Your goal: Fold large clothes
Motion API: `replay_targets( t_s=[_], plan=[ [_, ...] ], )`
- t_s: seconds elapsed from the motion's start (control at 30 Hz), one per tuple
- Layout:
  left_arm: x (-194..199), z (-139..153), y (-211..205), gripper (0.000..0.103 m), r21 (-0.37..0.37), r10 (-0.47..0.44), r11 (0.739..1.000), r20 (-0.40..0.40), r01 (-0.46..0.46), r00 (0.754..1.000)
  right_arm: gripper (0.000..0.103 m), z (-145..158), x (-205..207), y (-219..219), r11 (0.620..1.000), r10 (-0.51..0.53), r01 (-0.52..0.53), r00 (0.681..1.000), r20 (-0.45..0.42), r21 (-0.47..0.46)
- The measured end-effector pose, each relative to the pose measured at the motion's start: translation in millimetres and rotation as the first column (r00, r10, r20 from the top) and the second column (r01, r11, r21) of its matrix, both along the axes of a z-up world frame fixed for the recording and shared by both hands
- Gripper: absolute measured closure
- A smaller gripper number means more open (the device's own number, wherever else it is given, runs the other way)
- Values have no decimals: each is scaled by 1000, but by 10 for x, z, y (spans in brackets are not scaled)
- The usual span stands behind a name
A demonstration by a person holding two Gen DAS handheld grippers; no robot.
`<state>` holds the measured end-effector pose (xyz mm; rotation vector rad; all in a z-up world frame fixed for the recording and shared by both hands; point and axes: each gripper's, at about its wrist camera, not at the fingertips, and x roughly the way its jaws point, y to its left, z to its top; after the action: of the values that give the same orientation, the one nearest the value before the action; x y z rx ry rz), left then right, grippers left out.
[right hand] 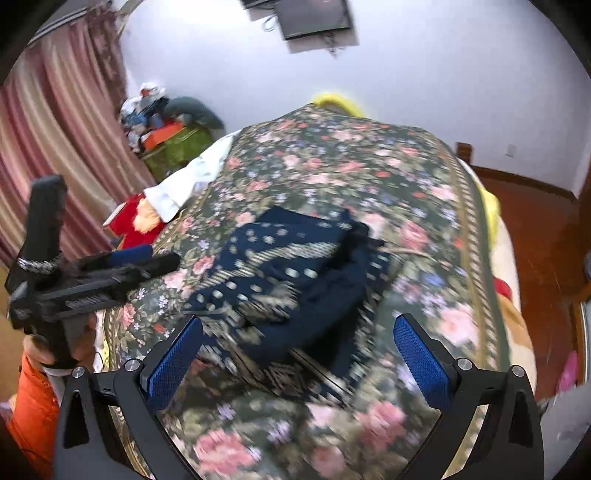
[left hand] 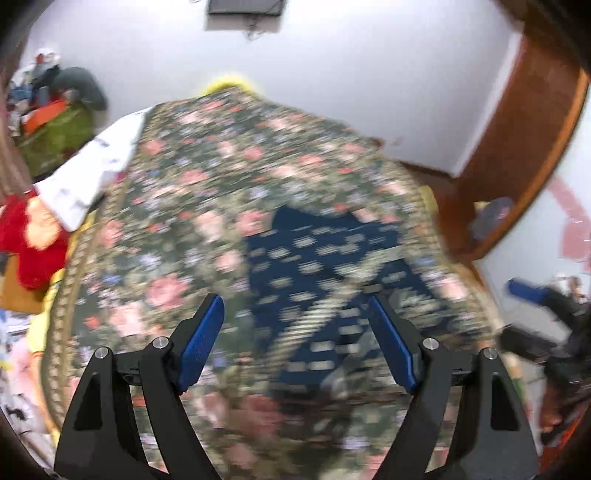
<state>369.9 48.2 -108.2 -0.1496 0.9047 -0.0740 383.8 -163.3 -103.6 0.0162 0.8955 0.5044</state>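
Garment [right hand: 295,273], navy and folded, lies just ahead of both grippers [left hand: 295,339] [right hand: 299,354], jaws released, floral bedspread [right hand: 369,162] free around its edges.

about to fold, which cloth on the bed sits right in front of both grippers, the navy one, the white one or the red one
The navy patterned garment, lying mid-bed. The white cloth and red cloth sit off at the bed's far left edge.

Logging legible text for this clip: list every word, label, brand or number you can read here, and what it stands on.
None can be read.
Left gripper body: embossed marking along its side, too blurred to read.
Navy garment: dots and stripes only, no lettering.
Wall screen: dark, no visible text.
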Motion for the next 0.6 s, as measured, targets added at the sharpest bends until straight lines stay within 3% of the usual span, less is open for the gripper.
replay_targets(
  t_s=[0.17, 0.3, 0.43, 0.6],
  plan=[
    [77, -516, 168, 23, -7, -18, 1000, -129, 17, 991, 0, -327, 231, 336, 998, 23, -27, 998, -62, -58],
    [21, -654, 124, 22, -59, -51, 997, -109, 45, 993, 0, -786, 396, 229, 990, -42, 20, 986, -159, -139],
    [106, -822, 61, 20, -195, -109, 978, -174, 74, 979, 0, -1139, 399, -89, 985, -92, 55, 968, -231, -163],
    [38, -897, -100, 11, -161, -131, 981, -137, 109, 982, 0, -1378, 249, -304, 980, -87, 38, 965, -248, -196]
  ],
)
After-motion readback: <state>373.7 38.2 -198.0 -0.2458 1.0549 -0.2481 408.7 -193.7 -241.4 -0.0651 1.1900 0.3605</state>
